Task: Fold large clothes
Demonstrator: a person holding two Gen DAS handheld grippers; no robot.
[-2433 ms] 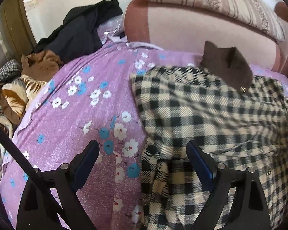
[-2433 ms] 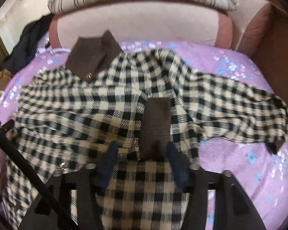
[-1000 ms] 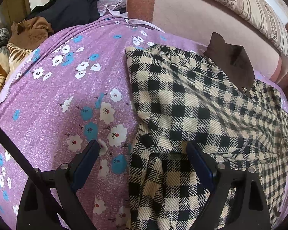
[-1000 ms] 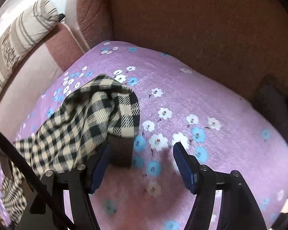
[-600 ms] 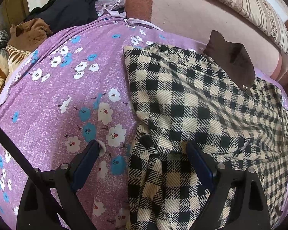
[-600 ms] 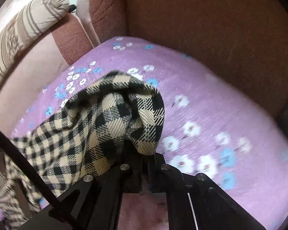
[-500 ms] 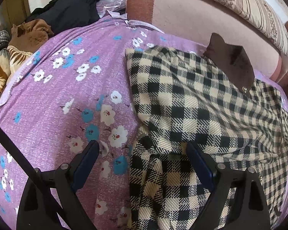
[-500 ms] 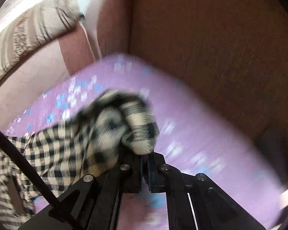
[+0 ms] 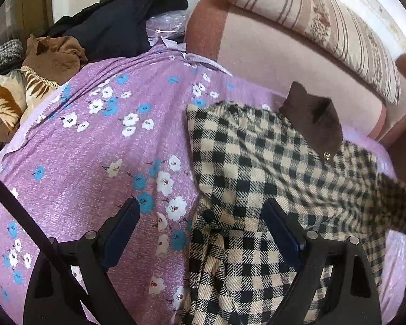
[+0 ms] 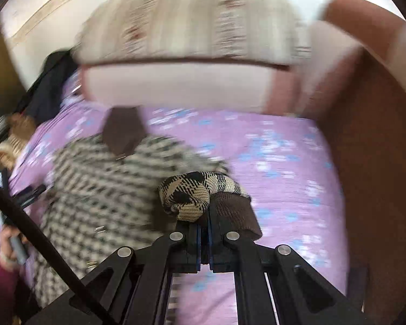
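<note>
A black-and-cream checked shirt [image 9: 257, 168] with a brown collar [image 9: 314, 119] lies on the purple flowered bedsheet [image 9: 94, 162]. My left gripper [image 9: 203, 230] is open over the shirt's left edge, one finger above the sheet, one above the cloth. My right gripper [image 10: 204, 216] is shut on the shirt's sleeve end [image 10: 192, 195] with its brown cuff [image 10: 235, 214], held up above the sheet. The shirt body [image 10: 100, 189] lies to its left, blurred, and the lifted sleeve [image 9: 392, 205] shows blurred at the right of the left wrist view.
A pink headboard [image 9: 284, 62] with a striped pillow [image 9: 324, 21] stands at the back. Dark clothes [image 9: 116, 19] and brown and patterned garments [image 9: 40, 65] are piled at the back left. A brown wooden panel [image 10: 379, 176] borders the bed's right side.
My right gripper closed on the sleeve cuff, lifted it and swung it left, towards the shirt body. The left gripper stayed open and barely moved.
</note>
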